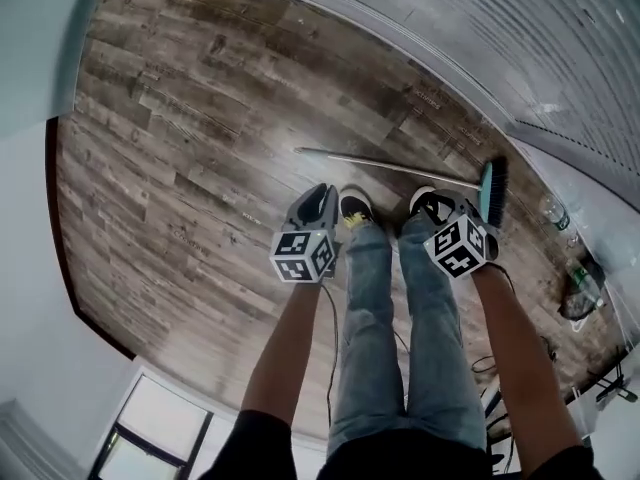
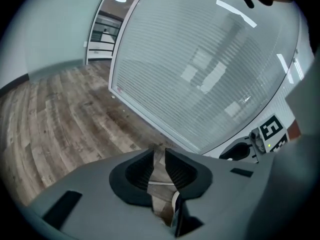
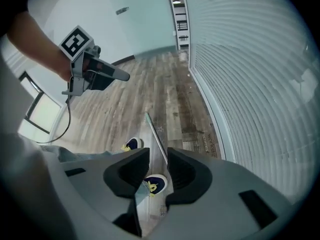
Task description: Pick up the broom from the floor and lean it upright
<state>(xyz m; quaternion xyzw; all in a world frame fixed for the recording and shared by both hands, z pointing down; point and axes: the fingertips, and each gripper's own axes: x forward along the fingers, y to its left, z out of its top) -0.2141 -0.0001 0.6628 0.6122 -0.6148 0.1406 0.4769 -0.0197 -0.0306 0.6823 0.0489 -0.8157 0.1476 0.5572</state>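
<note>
At twelve o'clock lies the teal-headed, metal-handled broom (image 1: 400,163) — left gripper (image 2: 159,156) narrowly parted, right gripper (image 3: 157,161) wider, both empty.

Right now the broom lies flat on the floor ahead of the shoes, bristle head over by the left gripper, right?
Not quite. The broom lies flat on the floor ahead of the shoes, but its bristle head is over by the right gripper, not the left. The head view shows it.
</note>
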